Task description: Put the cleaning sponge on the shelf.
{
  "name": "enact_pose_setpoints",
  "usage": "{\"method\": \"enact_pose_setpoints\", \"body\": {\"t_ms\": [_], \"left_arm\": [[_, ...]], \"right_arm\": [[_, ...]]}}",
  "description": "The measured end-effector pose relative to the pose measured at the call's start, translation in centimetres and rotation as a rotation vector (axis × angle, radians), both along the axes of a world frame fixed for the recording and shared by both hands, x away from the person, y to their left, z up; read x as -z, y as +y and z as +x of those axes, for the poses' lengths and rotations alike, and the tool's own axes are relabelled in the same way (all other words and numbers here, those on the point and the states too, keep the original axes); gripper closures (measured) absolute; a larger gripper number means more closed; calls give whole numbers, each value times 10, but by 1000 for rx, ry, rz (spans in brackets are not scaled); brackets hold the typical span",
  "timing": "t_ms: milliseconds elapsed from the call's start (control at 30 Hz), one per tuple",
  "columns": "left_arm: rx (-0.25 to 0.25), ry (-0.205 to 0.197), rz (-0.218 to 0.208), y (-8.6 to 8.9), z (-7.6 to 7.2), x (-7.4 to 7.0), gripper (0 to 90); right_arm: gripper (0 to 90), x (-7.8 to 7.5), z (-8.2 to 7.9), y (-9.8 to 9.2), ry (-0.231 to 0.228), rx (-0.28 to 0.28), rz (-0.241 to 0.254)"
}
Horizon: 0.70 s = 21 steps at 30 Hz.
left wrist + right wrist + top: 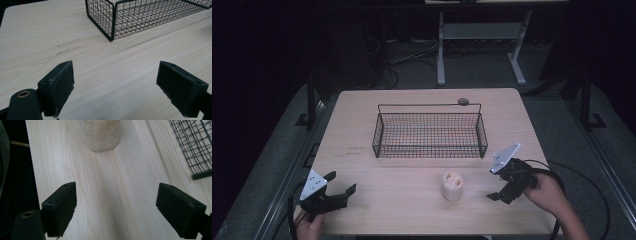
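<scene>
A small cream-coloured cylinder [452, 186] with a rough, twine-like surface stands upright on the light wooden table [397, 175], near its front edge. Behind it, at the table's middle, sits a black wire basket [430, 134]. My right gripper [493, 183] hovers open just to the right of the cylinder, jaws wide apart; in the right gripper view the cylinder [100, 133] stands ahead of my right gripper [116, 202], apart from it. At the front left corner my left gripper [343, 181] is open with nothing between its jaws. The left gripper view has my left gripper [115, 82] facing the basket's corner [112, 22].
A small round grey object [463, 101] sits by the basket's far rim. Faint marks [67, 47] show on the wood left of the basket. Table legs and cables stand on the dark floor beyond the far edge. Bare wood lies between the two grippers.
</scene>
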<state>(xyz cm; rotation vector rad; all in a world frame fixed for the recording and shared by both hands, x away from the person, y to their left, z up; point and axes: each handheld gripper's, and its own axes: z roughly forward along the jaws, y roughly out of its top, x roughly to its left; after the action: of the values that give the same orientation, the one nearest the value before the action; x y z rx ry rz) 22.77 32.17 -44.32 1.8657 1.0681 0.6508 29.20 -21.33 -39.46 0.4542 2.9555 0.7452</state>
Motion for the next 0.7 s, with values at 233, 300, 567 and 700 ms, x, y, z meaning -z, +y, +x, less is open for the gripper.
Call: {"method": "enact_pose_setpoints", "body": {"t_ms": [233, 300, 567, 700], "left_arm": [[-2, 0, 1, 0, 0, 0, 137], [-4, -1, -1, 1, 0, 0, 137], [-7, -4, -5, 2, 0, -1, 137], [-7, -6, -5, 3, 0, -1, 137]], "right_arm": [[162, -1, 2, 5, 1, 1, -5], [162, -2, 3, 7, 2, -4, -8], [156, -8, 7, 19, 7, -32, -14], [153, -10, 9, 28, 12, -63, -23]]}}
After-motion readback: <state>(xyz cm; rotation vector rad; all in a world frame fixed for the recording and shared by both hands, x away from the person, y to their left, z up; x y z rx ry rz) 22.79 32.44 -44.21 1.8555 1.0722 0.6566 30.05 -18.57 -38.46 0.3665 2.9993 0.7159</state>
